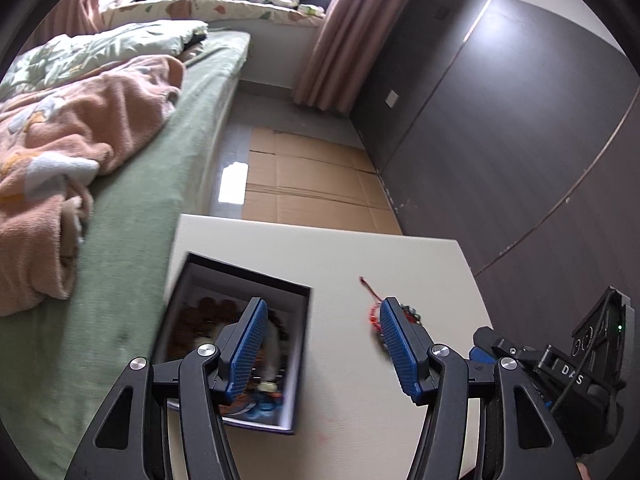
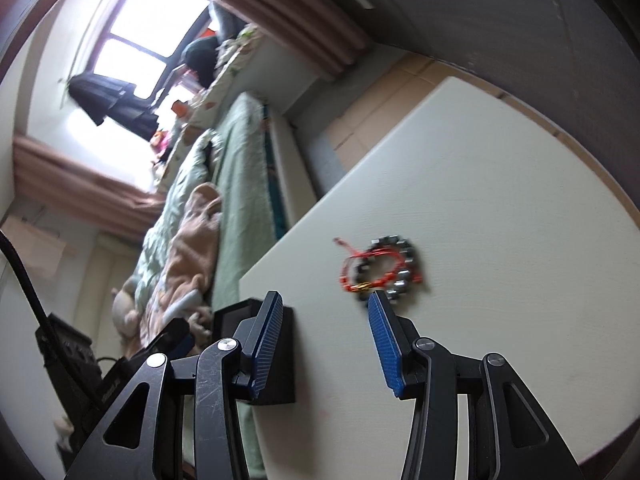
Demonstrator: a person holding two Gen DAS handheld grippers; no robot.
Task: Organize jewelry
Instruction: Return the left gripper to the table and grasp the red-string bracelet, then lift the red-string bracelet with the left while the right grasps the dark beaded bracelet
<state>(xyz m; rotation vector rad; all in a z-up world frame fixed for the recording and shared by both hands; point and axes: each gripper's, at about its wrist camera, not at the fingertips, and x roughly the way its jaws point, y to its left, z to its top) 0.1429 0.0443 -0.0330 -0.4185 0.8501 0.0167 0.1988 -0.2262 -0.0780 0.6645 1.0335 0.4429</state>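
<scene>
Blue ribbed pads of the left gripper (image 1: 322, 312) stand well apart with nothing between them, poised above a pale table (image 1: 400, 256). Behind its left finger sits an open dark box (image 1: 236, 344), partly filled with brown beads and other blurred pieces. Just past its right finger lie a red cord bracelet (image 2: 354, 270) and a grey beaded bracelet (image 2: 400, 268), overlapping on the bare tabletop, well right of the box. At the right of the table the right gripper (image 2: 324, 298) points toward those bracelets, its jaws also parted and empty, its right fingertip just short of the grey beads. Left of the table a green bed (image 1: 136, 240) carries a rumpled peach blanket (image 1: 80, 140)
</scene>
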